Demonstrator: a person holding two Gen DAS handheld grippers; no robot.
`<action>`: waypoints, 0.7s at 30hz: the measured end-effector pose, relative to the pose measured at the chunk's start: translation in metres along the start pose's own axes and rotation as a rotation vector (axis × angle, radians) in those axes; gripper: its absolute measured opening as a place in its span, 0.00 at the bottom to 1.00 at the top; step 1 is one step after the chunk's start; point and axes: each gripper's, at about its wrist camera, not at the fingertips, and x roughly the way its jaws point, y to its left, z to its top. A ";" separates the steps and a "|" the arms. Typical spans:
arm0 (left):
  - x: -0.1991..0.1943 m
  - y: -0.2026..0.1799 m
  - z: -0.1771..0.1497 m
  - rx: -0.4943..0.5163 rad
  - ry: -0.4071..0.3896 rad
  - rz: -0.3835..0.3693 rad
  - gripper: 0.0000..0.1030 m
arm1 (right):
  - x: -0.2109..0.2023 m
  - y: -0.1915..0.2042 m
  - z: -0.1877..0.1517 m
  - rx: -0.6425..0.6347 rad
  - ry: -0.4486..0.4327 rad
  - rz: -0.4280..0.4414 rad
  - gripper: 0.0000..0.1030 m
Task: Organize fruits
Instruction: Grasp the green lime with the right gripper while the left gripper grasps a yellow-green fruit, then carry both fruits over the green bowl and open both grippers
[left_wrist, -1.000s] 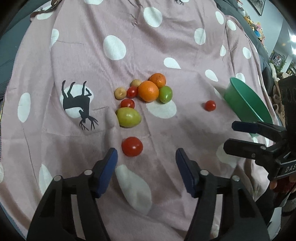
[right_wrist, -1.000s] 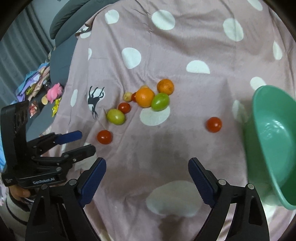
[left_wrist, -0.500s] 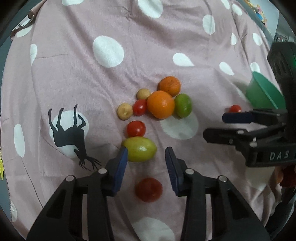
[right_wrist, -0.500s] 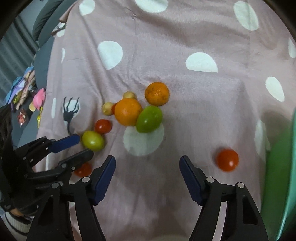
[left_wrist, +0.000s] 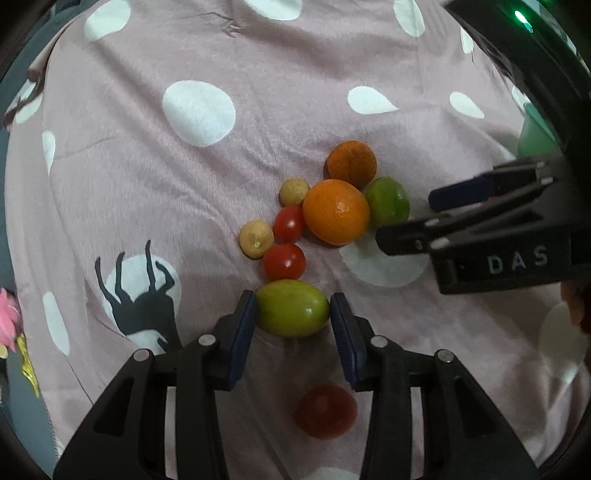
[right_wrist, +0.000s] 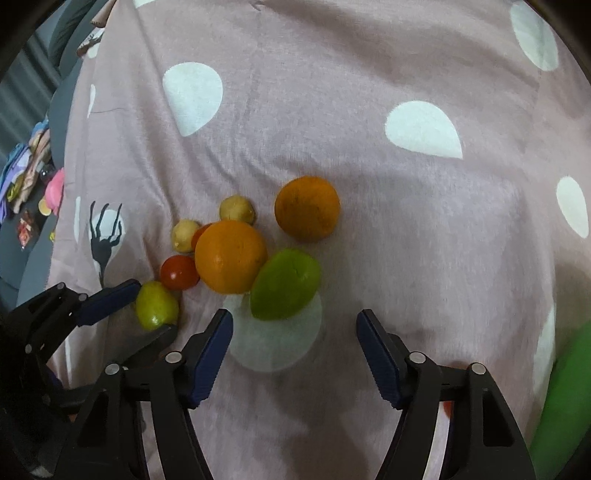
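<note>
Two grippers work over a pink polka-dot blanket (left_wrist: 295, 103) where the fruit lies clustered. The left gripper (left_wrist: 293, 314) straddles a yellow-green oval fruit (left_wrist: 292, 313) at the near edge of the cluster; its pads sit right at the fruit's two ends, though I cannot tell whether they already press on it. The right gripper (right_wrist: 294, 334) is spread wide and holds nothing, hovering just short of a green fruit (right_wrist: 284, 284) that leans against a large orange (right_wrist: 231, 256). The oval fruit looks smooth, firm and light, so it would likely slip if pinched at its tapering tips; a gentle squeeze across the fattest part seems safer. A red tomato (left_wrist: 284, 261) touching it looks soft and could roll or bruise if nudged.
</note>
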 end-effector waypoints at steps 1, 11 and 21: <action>0.001 0.000 0.000 0.005 -0.003 0.005 0.38 | 0.001 0.000 0.002 -0.008 -0.002 -0.008 0.65; -0.003 0.014 -0.004 -0.052 -0.029 -0.062 0.37 | 0.001 -0.006 0.006 -0.058 -0.024 -0.037 0.37; -0.056 0.017 -0.020 -0.115 -0.086 -0.158 0.37 | -0.042 -0.012 -0.018 -0.028 -0.083 0.024 0.37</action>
